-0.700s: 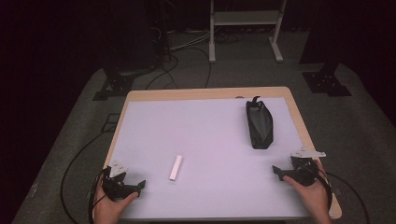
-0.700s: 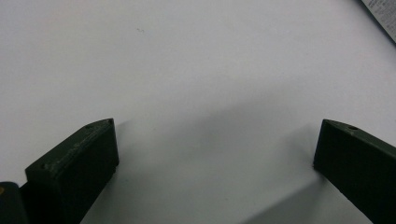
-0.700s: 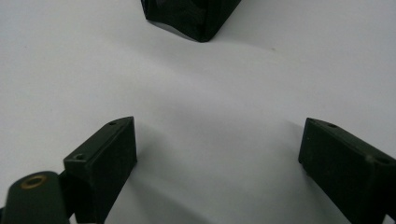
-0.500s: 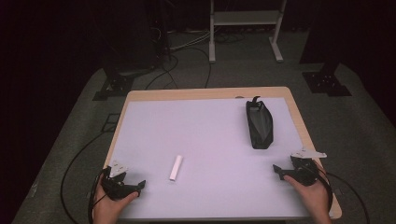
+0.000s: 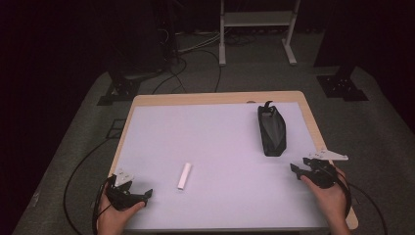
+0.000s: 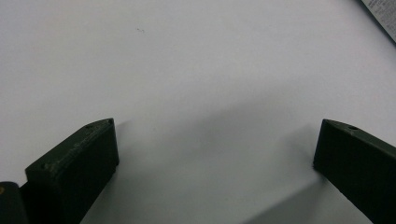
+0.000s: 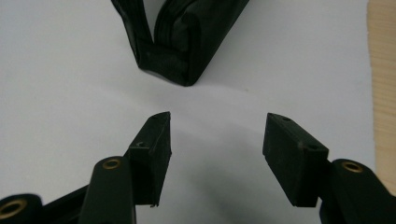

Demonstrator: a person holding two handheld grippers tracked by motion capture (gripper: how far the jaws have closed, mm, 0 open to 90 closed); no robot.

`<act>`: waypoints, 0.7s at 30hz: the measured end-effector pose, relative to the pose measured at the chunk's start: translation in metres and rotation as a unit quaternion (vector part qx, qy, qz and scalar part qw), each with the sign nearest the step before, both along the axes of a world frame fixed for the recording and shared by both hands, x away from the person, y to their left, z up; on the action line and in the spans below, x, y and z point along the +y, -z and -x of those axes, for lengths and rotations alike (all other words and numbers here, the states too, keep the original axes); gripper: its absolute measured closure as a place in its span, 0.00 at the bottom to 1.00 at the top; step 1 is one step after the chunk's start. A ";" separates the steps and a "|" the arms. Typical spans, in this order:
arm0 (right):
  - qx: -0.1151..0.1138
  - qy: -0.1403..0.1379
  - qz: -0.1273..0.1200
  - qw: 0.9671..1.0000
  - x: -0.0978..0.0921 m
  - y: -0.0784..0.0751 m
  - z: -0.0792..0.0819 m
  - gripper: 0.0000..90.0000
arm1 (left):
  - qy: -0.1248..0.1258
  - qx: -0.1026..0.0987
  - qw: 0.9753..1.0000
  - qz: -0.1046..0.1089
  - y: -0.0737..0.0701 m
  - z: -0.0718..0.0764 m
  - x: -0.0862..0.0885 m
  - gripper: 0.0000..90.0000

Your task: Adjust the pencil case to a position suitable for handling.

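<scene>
Wooden table [image 5: 210, 97] with pale border, topped by white mat [image 5: 215, 147] across nearly whole surface. Black zippered pouch [image 5: 271, 130] lying flat at right side of mat, long axis running away from person, pull strap at far end; near end seen close ahead of right gripper jaws [image 7: 182, 42], not touching them. Left gripper [image 5: 142, 194] held in left hand [image 5: 112, 218] at near-left corner of mat, jaws pointing right toward mat centre; jaws spread wide in left gripper view [image 6: 215, 154], bare mat between them, nothing gripped. Right gripper [image 5: 295, 170] held in right hand [image 5: 330, 196] at near-right edge of mat, grey three-cornered plate on top, jaws pointing left and slightly away; jaws parted in right gripper view [image 7: 217, 140], gap empty, bare mat beneath, wood border visible at right edge. Small white cylinder [image 5: 184, 176] lying flat on near-centre of mat, tilted slightly from front-to-back line, near left gripper jaws but apart from them, well apart from pouch and from right gripper. Cables [image 5: 83, 166] trailing from left gripper over grey floor at left of table.
</scene>
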State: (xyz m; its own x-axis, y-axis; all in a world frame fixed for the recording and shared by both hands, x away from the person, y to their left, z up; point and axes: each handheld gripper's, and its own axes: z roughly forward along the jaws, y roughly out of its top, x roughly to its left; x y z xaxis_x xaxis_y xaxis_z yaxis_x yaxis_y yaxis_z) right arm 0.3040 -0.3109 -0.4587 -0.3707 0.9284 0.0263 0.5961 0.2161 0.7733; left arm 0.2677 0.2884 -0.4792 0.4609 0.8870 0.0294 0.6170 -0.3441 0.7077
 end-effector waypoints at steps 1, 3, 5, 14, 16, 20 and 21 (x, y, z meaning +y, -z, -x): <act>0.000 0.002 -0.003 1.000 0.000 -0.001 -0.001 0.46 | 0.000 0.000 1.000 0.000 0.000 0.000 0.000 0.00; -0.001 0.002 -0.006 1.000 -0.001 -0.003 -0.001 0.46 | 0.000 0.000 1.000 0.000 0.000 0.000 0.000 0.00; -0.003 0.003 -0.012 1.000 -0.001 -0.006 -0.003 0.47 | 0.000 0.000 1.000 0.000 0.000 0.000 0.000 0.00; -0.015 0.007 -0.024 1.000 -0.004 -0.020 -0.012 0.49 | 0.000 0.000 1.000 0.000 0.000 0.000 0.000 0.00; -0.015 0.007 -0.026 1.000 -0.004 -0.021 -0.012 0.49 | 0.000 0.000 1.000 0.000 0.000 0.000 0.000 0.00; -0.017 0.008 -0.032 0.999 -0.004 -0.027 -0.018 0.48 | 0.000 0.000 1.000 0.000 0.000 0.000 0.000 0.00; -0.017 0.008 -0.032 0.999 -0.004 -0.027 -0.018 0.48 | 0.000 0.000 1.000 0.000 0.000 0.000 0.000 0.00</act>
